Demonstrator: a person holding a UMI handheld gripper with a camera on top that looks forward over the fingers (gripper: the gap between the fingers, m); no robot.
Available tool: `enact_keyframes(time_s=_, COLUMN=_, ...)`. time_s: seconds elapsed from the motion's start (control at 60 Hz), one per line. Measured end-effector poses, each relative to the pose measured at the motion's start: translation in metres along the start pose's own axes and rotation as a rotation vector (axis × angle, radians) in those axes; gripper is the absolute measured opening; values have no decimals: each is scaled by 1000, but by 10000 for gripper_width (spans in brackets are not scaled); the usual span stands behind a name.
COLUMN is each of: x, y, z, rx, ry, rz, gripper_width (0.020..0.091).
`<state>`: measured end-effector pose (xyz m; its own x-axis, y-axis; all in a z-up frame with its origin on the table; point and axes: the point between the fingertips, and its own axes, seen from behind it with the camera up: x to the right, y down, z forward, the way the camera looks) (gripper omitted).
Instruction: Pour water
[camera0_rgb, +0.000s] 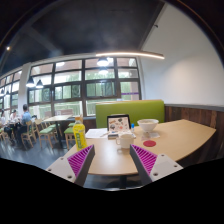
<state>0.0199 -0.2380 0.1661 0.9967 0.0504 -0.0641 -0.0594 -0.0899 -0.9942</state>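
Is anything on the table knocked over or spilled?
Nothing stands out. The white cup stands upright on the table just ahead of the open tongs, the white bowl sits level beyond it, and no spill shows.

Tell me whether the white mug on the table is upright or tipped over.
Upright: the white mug stands on its base on the table, just ahead of the open tongs.

A light wooden table (175, 138) stands in a café room, and behind it there is a green upholstered bench (130, 109) against a dark wooden wall panel (196, 115). On the table lie a white bowl (148, 125) and a small standing card with a picture (118, 123). Large windows with dark frames (85, 85) fill the back wall, a long white ceiling lamp (130, 55) hangs above, and seated people (20, 116) are at the far tables.
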Motion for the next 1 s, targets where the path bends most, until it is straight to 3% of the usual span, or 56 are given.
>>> enact_keyframes(time_s=0.117, x=-1, y=4, z=2, rx=-5, ry=1, rz=-33, gripper_width=829)
enact_keyframes(time_s=0.333, x=-32, y=19, z=18, rx=-34, ry=-64, rz=-52, gripper_width=828)
enact_keyframes(time_s=0.667, x=-152, y=53, z=157, rx=-115, ry=-196, rz=-79, gripper_width=811)
enact_keyframes(time_s=1.0, x=-184, y=71, z=288, rx=-188, ry=-96, rz=-125, gripper_width=827)
